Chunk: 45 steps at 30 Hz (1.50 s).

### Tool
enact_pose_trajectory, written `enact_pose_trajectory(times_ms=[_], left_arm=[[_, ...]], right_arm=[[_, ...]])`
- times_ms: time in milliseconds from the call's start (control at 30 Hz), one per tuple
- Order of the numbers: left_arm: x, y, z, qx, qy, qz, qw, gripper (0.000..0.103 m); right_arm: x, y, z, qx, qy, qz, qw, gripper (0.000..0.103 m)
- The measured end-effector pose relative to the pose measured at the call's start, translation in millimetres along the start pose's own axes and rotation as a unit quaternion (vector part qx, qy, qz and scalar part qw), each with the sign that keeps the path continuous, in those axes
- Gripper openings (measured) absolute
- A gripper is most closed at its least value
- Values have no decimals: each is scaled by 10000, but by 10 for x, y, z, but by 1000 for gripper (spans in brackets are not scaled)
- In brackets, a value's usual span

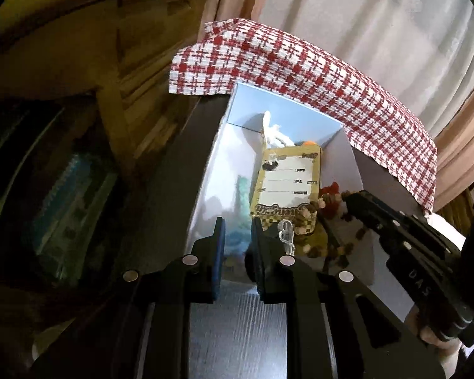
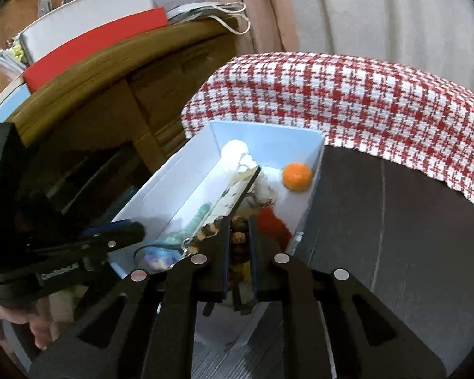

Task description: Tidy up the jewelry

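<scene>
Landmark: open white cardboard box (image 2: 205,170) on dark wood-grain table (image 2: 395,252). All jewelry sits inside it.

Step in hand (judgement): picking a piece out of the box w/ the right gripper (image 2: 238,246). Its jaws stand close together around a brown wooden-bead strand (image 2: 237,237) at the near end of the box; looks clamped on the beads.

Left gripper (image 1: 237,237) hovers at the box's near-left corner, jaws apart w/ a narrow gap, nothing held. A teal beaded strand (image 1: 241,195) lies just beyond its tips.

Also in box: yellow checkered card tag (image 1: 284,186) leaning mid-box, orange pom-pom ball (image 2: 297,177) at far-right corner, white fluffy piece (image 2: 237,154) at far end, red fuzzy bit (image 2: 273,224) beside the beads.

Next move (judgement): lift beads slow & straight up; strand prob. tangled under the tag and its clear clasp (image 1: 286,233), so tag may drag along. L gripper could pin the tag.

Around: red-white checked cloth (image 2: 363,104) behind box, not in the way.
</scene>
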State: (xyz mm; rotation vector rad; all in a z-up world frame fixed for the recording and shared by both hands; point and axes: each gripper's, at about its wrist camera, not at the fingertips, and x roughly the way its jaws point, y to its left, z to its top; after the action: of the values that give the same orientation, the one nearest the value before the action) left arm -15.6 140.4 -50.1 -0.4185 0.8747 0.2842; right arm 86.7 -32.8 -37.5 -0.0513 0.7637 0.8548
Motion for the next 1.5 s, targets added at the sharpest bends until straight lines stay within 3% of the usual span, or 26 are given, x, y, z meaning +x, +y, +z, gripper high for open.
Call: enact_pose_trajectory(times_ms=[67, 133, 200, 300, 433, 533, 733, 900, 967, 1067, 1167, 1233, 1367, 1500], left_arm=[[-47, -2, 16, 36, -147, 19, 9999, 20], [-97, -7, 29, 20, -302, 86, 9995, 46], [-144, -26, 38, 57, -488, -97, 9987, 69], [-154, -125, 40, 343, -580, 359, 9971, 74], [-197, -200, 42, 478, -831, 448, 9944, 96], [-275, -244, 40, 448, -1156, 413, 9914, 99], [-397, -372, 41, 350, -1661, 39, 9855, 99], [-436, -651, 17, 782, -2057, 245, 9752, 99], [-440, -749, -10, 935, -2155, 38, 9720, 99], [-410, -878, -41, 976, -2182, 125, 9709, 99], [-353, -1056, -86, 1193, -2124, 499, 9686, 99], [-321, -1177, -134, 1376, -2017, 582, 9680, 99], [-283, -1456, -248, 1569, -1995, 442, 9662, 99], [-169, -1773, -333, 1622, -1676, 88, 9724, 99]], right_arm=[[-21, -12, 10, -1, -50, -48, 10000, 23], [-88, -43, 18, 58, -184, -68, 9998, 39], [-186, -73, 16, 145, -343, -139, 9992, 48], [-355, -165, -20, 177, -526, -310, 9980, 65], [-569, -383, -146, 23, -646, -804, 9947, 85], [-752, -660, -276, 22, -693, -1372, 9881, 96], [-1038, -1380, -476, 742, -639, -1999, 9749, 96], [-1171, -1893, -715, 1343, -550, -2460, 9583, 96], [-1191, -2060, -836, 1509, -461, -2631, 9518, 96], [-1163, -2265, -1003, 1660, -315, -2751, 9464, 96], [-1068, -2362, -1125, 1686, -68, -2862, 9432, 96], [-1032, -2427, -1164, 1834, 99, -2748, 9438, 96], [-980, -2486, -1188, 1928, 223, -2592, 9461, 96], [-890, -2514, -1203, 1891, 385, -2619, 9456, 96]])
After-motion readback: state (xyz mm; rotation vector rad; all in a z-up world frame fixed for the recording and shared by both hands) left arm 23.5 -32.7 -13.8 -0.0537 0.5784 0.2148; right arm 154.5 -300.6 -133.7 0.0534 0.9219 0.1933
